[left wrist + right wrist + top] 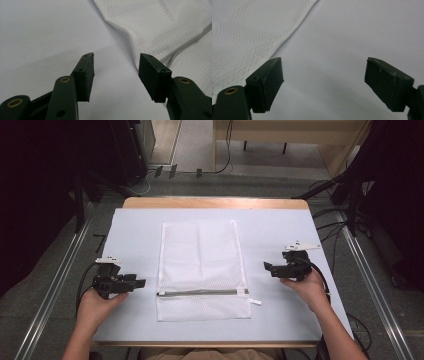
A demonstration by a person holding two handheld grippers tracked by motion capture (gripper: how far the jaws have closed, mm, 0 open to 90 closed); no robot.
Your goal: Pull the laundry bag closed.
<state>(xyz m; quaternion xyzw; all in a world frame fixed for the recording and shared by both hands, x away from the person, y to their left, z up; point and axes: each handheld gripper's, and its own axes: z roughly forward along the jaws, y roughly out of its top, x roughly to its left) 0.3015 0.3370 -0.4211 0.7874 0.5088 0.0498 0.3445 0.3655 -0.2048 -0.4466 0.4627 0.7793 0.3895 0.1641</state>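
A white mesh laundry bag (202, 269) is lying flat in the middle of the table (135, 222), its grey zipper (202, 292) running across near the person's end. The left gripper (141, 282) is resting on the table just left of the bag, its jaws standing moderately apart, gripping nothing, pointing at the bag's edge (130, 37). The right gripper (266, 267) is sitting to the bag's right, its jaws spread wide and empty over bare table, the bag's edge (294, 27) lying just beyond them.
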